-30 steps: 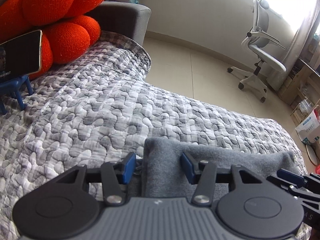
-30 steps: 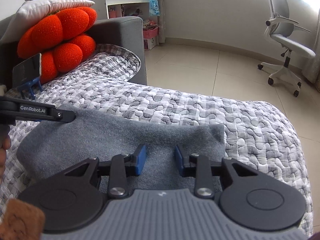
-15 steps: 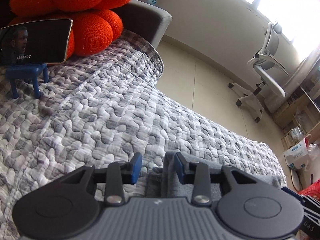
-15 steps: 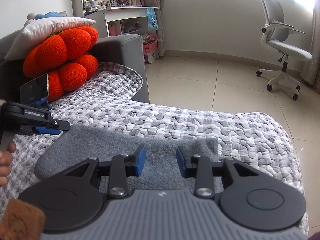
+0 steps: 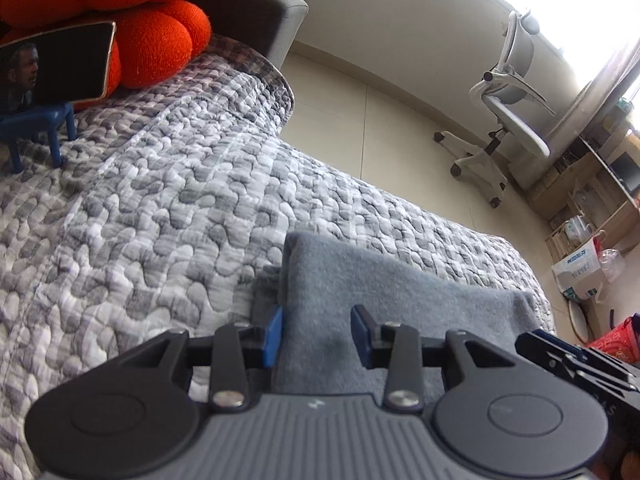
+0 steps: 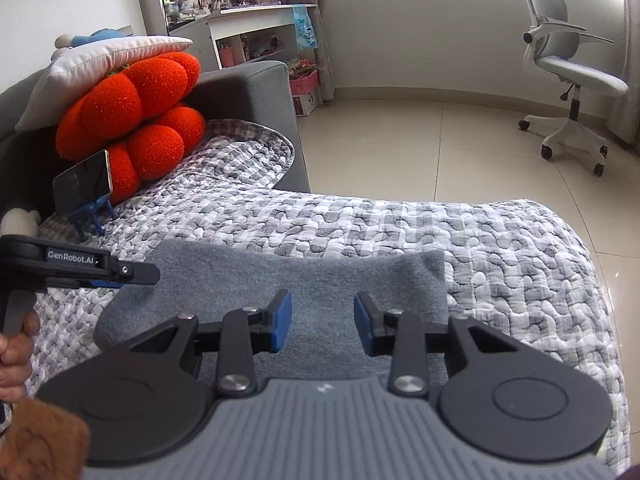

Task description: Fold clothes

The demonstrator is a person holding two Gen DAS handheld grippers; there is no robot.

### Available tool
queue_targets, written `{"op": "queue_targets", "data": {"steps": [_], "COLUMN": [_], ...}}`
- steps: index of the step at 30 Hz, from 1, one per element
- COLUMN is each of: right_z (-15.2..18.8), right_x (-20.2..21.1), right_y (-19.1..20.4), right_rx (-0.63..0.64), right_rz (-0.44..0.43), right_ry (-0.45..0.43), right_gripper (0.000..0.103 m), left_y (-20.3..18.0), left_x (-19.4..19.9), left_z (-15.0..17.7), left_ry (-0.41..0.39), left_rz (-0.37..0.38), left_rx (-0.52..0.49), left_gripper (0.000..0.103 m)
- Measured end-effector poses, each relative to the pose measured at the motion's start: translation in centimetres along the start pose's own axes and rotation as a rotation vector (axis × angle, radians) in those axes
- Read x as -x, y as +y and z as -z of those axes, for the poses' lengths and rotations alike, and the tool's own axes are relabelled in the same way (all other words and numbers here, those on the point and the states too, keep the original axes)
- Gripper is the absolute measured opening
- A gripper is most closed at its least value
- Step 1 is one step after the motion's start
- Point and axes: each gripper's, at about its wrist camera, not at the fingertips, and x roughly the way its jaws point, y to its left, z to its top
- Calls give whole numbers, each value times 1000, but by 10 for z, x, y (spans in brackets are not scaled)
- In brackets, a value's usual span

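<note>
Mid-fold: the left hand-held gripper (image 5: 316,334), just reopening, and right hand-held gripper (image 6: 323,323) both stand part-open, empty, over the grey garment (image 6: 304,276); next, regrip its edges.

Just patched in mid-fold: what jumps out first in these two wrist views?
The bright orange pumpkin cushion against the sofa's back corner, with a phone propped on a blue stand before it. Nearer, a folded grey garment lies on the pebble-patterned quilt. A white office chair stands on the tiled floor beyond.
</note>
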Motion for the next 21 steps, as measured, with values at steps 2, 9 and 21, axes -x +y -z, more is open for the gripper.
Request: {"op": "queue_targets", "data": {"steps": [2,9,21], "right_z": [1,8,16], "right_x": [-1,-4,-17], "right_y": [0,7,5], "right_rx": [-2,12,30], "right_rz": [-3,-10,2], "right_ry": [8,57,90], "right_gripper": [38,38,39], "left_y": [5,13,-4], "left_x": [5,-5,-9], "left_z": [4,3,16], "left_ry": [-2,22,13], "left_rz": [28,47,-6], "left_rx": [11,50,26], "left_gripper": [45,47,21]}}
